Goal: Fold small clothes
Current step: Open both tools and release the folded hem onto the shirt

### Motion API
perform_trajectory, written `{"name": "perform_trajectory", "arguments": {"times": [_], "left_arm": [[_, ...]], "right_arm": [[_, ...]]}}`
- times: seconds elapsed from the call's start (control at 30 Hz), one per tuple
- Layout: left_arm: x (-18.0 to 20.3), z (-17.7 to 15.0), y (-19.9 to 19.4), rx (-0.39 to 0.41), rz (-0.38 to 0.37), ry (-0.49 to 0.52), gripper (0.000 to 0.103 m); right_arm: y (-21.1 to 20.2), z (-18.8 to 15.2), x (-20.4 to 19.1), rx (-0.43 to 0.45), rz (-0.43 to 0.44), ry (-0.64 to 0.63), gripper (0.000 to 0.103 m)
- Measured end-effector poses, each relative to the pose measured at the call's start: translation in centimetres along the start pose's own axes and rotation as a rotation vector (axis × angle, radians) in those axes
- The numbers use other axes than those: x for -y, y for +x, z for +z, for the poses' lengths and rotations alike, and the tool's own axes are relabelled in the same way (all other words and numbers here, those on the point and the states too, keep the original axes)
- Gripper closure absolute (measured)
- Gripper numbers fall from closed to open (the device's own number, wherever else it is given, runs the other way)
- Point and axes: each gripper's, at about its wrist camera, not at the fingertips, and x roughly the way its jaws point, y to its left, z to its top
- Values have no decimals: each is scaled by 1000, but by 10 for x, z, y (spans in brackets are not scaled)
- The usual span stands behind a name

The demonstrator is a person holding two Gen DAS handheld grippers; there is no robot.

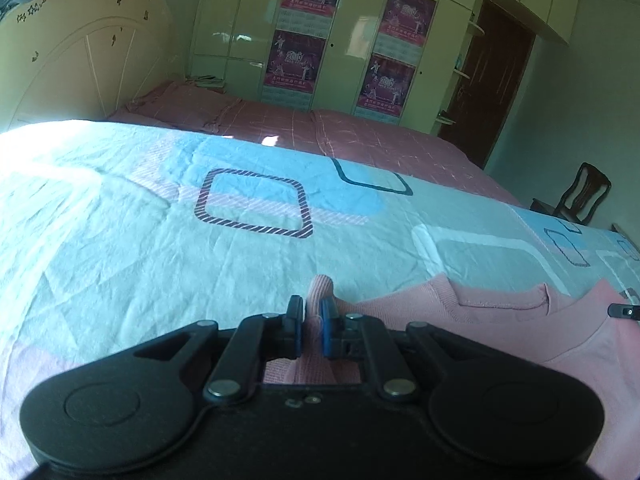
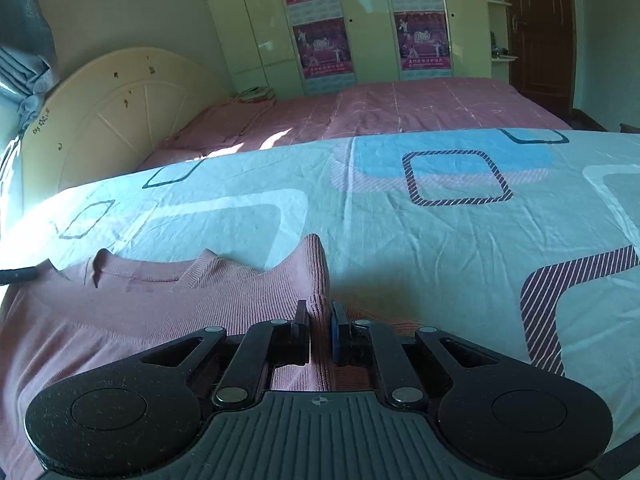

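Pink sweater (image 2: 140,312) spread on patterned bedsheet (image 2: 400,220), left gripper (image 1: 310,316) pinching its shoulder at 6 o'clock, right gripper (image 2: 320,316) pinching the other shoulder, wardrobe posters (image 1: 298,60) at 12 o'clock reading "2010".

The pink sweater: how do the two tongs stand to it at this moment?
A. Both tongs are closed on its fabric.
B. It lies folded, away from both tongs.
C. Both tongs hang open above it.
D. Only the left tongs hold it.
A: the left tongs pinch a raised fold of the sweater, and the right tongs pinch its ribbed edge in the right wrist view.
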Motion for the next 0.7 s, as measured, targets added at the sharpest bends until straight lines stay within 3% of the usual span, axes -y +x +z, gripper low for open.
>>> {"name": "perform_trajectory", "arguments": {"times": [0.1,0.2,0.27,0.33,0.37,0.4,0.43,0.47,0.53,0.57,0.63,0.7], "left_arm": [[3,1,3,11,27,19,96],[5,-9,21,-75,58,71,95],[4,-11,22,-72,67,86,90],[2,-9,19,-76,80,67,80],[2,-8,14,-76,101,61,62],[5,-6,3,-47,133,66,39],[11,-8,-12,14,142,78,35],[21,-10,-26,54,115,86,35],[47,-16,-44,62,23,113,35],[65,-21,-49,61,-24,137,35],[100,-34,-45,10,-117,196,35],[124,-48,-34,-31,-149,264,35]], "right_arm": [[7,-1,-1,-10,-36,-3,95],[20,-7,1,-61,-64,-12,95],[22,-3,2,-82,-70,22,94],[17,2,2,-88,-77,47,91],[10,4,-3,-74,-110,33,67],[-1,3,-11,-29,-154,3,52],[-13,1,-19,22,-140,-18,44],[-22,-1,-28,36,-87,-25,44],[-29,-7,-56,9,30,-70,49],[-30,-12,-72,1,77,-106,57],[-23,-24,-107,-33,173,-174,59],[-9,-36,-134,-59,213,-233,58]]}}
